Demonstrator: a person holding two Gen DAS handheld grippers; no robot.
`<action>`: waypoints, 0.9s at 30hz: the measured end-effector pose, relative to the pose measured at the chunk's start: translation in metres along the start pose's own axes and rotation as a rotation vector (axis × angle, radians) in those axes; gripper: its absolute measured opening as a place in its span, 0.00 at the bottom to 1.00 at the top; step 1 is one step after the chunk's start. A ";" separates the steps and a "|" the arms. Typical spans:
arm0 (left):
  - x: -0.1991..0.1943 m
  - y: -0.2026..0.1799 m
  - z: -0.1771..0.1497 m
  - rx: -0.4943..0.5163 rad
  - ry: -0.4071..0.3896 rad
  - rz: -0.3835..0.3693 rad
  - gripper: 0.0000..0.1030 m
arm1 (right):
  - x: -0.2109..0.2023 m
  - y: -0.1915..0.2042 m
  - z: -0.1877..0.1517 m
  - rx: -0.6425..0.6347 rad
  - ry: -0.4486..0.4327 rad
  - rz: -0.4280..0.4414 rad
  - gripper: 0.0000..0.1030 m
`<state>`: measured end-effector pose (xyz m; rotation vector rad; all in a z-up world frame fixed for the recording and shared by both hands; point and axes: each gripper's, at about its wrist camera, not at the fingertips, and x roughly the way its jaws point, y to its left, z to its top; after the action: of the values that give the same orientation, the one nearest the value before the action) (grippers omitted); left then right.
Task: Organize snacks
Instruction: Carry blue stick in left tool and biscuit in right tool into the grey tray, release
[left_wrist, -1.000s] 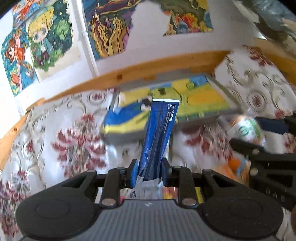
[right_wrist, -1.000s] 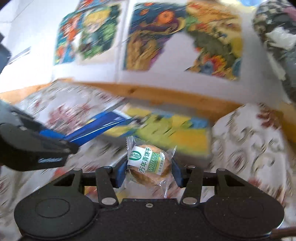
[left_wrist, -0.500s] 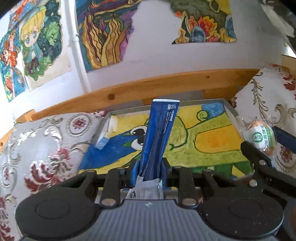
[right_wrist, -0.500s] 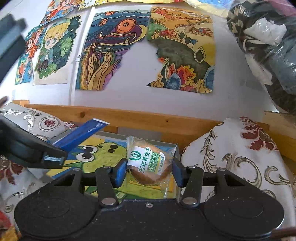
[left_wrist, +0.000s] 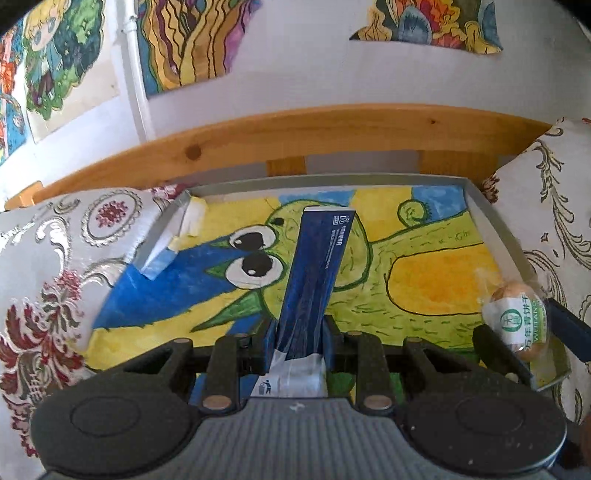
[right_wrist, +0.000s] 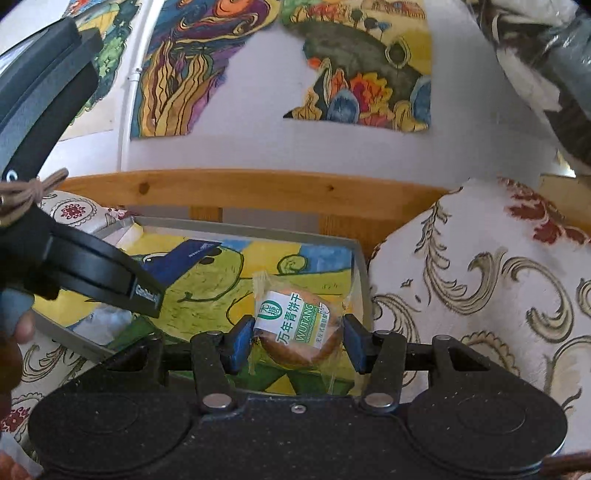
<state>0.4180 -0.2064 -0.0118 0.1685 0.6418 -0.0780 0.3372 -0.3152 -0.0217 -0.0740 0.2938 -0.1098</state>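
Over frog-painted tray (left_wrist: 491, 225) on floral cloth (left_wrist: 55, 258): left hand-held gripper (left_wrist: 297, 334) clamps blue packet (left_wrist: 314, 273); right hand-held gripper (right_wrist: 297, 341) clamps wrapped biscuit (right_wrist: 299, 328).

My left gripper (left_wrist: 297, 343) clamps a long dark-blue foil snack packet (left_wrist: 317, 266) above the frog-painted grey tray (left_wrist: 491, 225).
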 end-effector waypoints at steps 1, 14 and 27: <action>0.002 -0.001 0.000 -0.004 0.007 -0.004 0.27 | 0.002 0.000 0.000 0.003 0.006 0.001 0.52; 0.004 0.018 -0.004 -0.156 0.071 -0.070 0.62 | 0.004 0.003 -0.001 -0.002 0.047 0.000 0.68; -0.087 0.056 -0.018 -0.208 -0.153 -0.027 0.99 | -0.075 0.001 0.018 0.060 -0.085 -0.036 0.97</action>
<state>0.3450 -0.1466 0.0339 -0.0466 0.4961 -0.0489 0.2709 -0.3045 0.0167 -0.0240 0.2044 -0.1503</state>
